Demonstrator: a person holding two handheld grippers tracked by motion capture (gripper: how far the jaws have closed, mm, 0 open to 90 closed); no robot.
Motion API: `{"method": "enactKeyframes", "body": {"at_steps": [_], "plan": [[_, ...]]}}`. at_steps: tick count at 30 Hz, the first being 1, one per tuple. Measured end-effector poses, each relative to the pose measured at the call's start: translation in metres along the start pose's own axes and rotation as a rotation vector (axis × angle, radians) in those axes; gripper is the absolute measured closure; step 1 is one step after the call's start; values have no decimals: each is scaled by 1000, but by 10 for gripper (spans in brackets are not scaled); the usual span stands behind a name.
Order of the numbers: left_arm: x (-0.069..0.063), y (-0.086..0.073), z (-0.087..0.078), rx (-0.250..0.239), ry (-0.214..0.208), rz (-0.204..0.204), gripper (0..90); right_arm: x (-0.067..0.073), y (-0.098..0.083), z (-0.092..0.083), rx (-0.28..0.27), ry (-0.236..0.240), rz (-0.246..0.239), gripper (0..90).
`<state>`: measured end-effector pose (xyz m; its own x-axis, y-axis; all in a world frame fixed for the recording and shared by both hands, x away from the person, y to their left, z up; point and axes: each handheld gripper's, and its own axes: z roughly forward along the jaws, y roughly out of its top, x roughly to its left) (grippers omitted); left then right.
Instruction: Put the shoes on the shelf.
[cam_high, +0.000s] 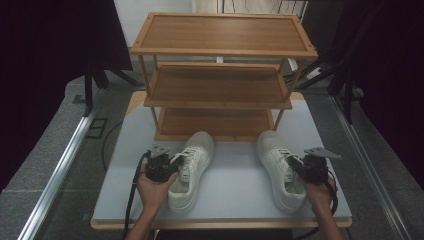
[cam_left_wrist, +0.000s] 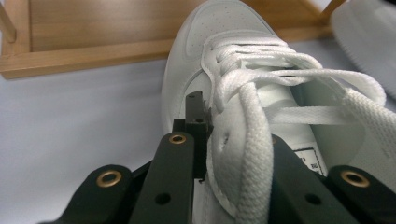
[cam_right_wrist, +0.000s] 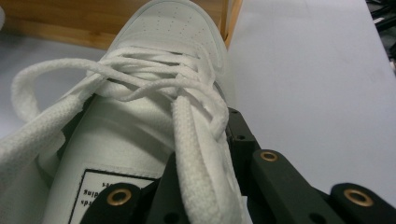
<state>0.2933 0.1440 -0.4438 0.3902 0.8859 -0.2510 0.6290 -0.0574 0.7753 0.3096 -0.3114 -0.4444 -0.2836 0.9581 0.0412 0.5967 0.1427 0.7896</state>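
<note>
Hand-held grippers (cam_high: 176, 161) (cam_high: 295, 165) clamped on white sneakers (cam_high: 192, 167) (cam_high: 280, 167), pale table (cam_high: 235, 182), wooden rack (cam_high: 220, 75) behind, grey floor (cam_high: 60, 145).

I can read nothing here for certain. The right sneaker's (cam_right_wrist: 154, 70) tongue label (cam_right_wrist: 109, 189) carries black print, upside down and too small for me. The left sneaker's (cam_left_wrist: 224, 60) tongue label (cam_left_wrist: 310, 161) is equally illegible.

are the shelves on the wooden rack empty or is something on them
Empty: all three shelves of the wooden rack show bare boards. Both white shoes stand on the table in front.
</note>
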Motion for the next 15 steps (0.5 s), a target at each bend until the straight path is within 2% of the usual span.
{"method": "enactKeyframes", "body": {"at_steps": [5, 8, 13, 15], "plan": [[5, 6, -11, -41, -93, -64, 833, -2, 0, -8, -38, 42, 54, 856], [7, 9, -17, -72, -134, -91, 833, -3, 1, -14, -67, 71, 90, 856], [9, 18, -25, -92, -209, -119, 827, -7, 6, -23, -116, 117, 136, 855], [8, 21, -28, -98, -225, -123, 826, -7, 8, -28, -137, 132, 152, 855]]}}
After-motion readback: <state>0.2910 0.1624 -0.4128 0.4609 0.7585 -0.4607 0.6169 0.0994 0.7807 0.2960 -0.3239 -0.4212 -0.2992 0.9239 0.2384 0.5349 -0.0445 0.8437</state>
